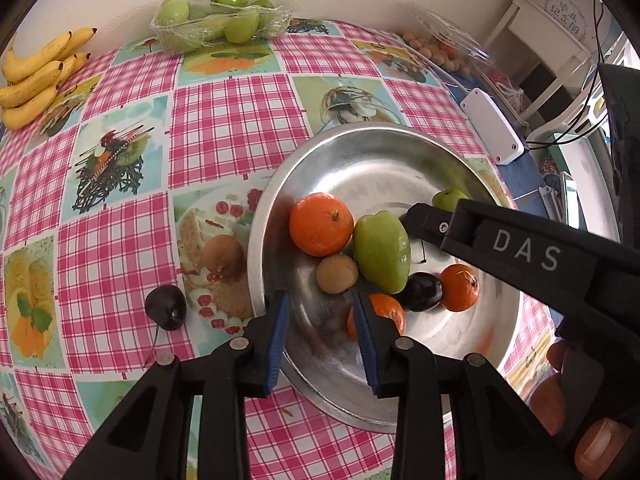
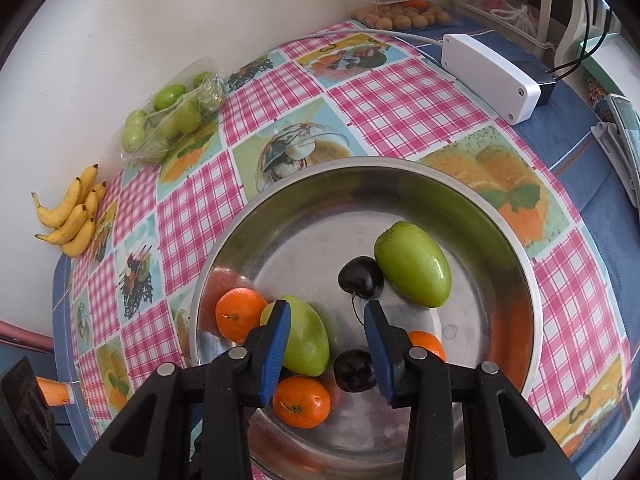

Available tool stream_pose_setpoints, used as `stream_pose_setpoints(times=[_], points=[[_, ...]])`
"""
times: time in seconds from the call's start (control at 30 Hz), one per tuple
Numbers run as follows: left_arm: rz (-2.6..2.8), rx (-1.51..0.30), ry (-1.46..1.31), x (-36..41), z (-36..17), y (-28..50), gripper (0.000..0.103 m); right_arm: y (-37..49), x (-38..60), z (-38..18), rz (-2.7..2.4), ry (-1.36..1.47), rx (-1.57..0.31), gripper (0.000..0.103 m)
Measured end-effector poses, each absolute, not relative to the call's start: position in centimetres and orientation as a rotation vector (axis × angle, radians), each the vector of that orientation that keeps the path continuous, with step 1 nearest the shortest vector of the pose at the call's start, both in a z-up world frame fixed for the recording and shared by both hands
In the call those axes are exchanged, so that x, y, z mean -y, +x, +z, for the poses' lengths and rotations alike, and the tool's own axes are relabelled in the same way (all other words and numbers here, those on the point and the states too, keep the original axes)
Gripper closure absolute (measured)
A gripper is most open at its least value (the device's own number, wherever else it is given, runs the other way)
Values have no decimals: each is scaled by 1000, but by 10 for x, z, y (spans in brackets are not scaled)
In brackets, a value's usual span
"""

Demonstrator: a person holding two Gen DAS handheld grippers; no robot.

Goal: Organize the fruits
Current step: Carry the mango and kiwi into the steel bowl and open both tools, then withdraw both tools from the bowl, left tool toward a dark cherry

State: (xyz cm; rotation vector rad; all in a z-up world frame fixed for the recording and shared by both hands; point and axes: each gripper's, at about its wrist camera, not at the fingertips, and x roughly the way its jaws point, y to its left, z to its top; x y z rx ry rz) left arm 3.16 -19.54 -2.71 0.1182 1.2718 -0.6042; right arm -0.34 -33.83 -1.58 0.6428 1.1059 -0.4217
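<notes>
The jaws of the left gripper (image 1: 322, 312) stand narrowly apart with nothing between them, poised over the near rim of the metal bowl (image 1: 280, 184). The jaws of the right gripper (image 2: 328, 316) are likewise slightly parted and empty, hanging over the bowl's middle.

The bowl already holds mandarins (image 1: 321, 224), green fruits (image 1: 382, 252), a small brown fruit (image 1: 337, 274) and dark cherries (image 2: 361, 279). One cherry (image 1: 166, 307) lies on the bench (image 1: 224, 120), just beside the bowl's left rim.

Judged step: gathering loose fruit into the bowl. The next move probably calls for the left gripper to shift left and close on that stray cherry.

Its stem appears to trail toward the camera, though it is faint. In the right wrist view, the nearer green fruit (image 2: 308, 340) has its long axis upper left to lower right.
</notes>
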Motion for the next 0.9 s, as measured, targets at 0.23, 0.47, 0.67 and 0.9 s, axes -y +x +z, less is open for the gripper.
stream_pose_setpoints(times=[0.23, 0.47, 0.67, 0.9], points=[[-531, -1247, 56, 174, -11, 41, 69, -4, 337, -12, -423, 635, -1096, 62], [-325, -1251, -64, 127, -10, 63, 69, -2, 332, -8, -415, 610, -1103, 62], [-238, -1238, -115, 103, -7, 72, 69, 1, 324, -2, -398, 569, -1110, 62], [-219, -1260, -115, 99, -12, 75, 65, 4, 315, 3, -388, 520, -1115, 62]])
